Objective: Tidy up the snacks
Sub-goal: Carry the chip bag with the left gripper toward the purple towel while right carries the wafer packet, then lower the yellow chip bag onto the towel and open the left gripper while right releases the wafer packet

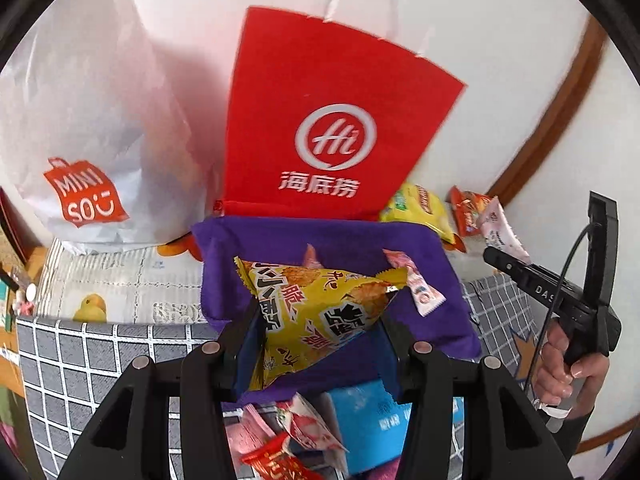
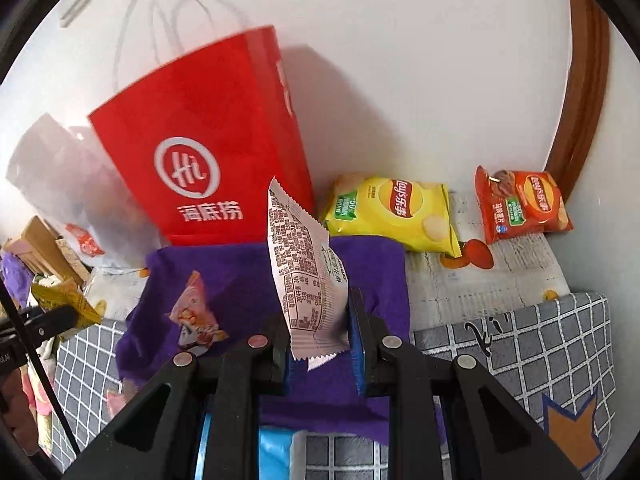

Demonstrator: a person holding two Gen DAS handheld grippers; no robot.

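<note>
My left gripper [image 1: 320,320] is shut on a yellow snack packet [image 1: 316,312] and holds it above a purple cloth bag [image 1: 360,240]. My right gripper [image 2: 320,320] is shut on a white-pink snack packet [image 2: 304,268], held upright over the same purple bag [image 2: 248,264]. A pink packet [image 2: 196,316] lies on the purple bag. A yellow Lay's bag [image 2: 394,212] and an orange Lay's bag [image 2: 520,204] lie by the wall at the right. In the left wrist view the right gripper [image 1: 504,256] shows at the right with its packet [image 1: 500,228].
A red Haidilao paper bag [image 1: 320,120] stands behind the purple bag, against the wall. A white Miniso bag [image 1: 88,152] stands to its left. More packets, pink, red and blue [image 1: 372,420], lie below my left gripper on the grey checked blanket [image 1: 80,360].
</note>
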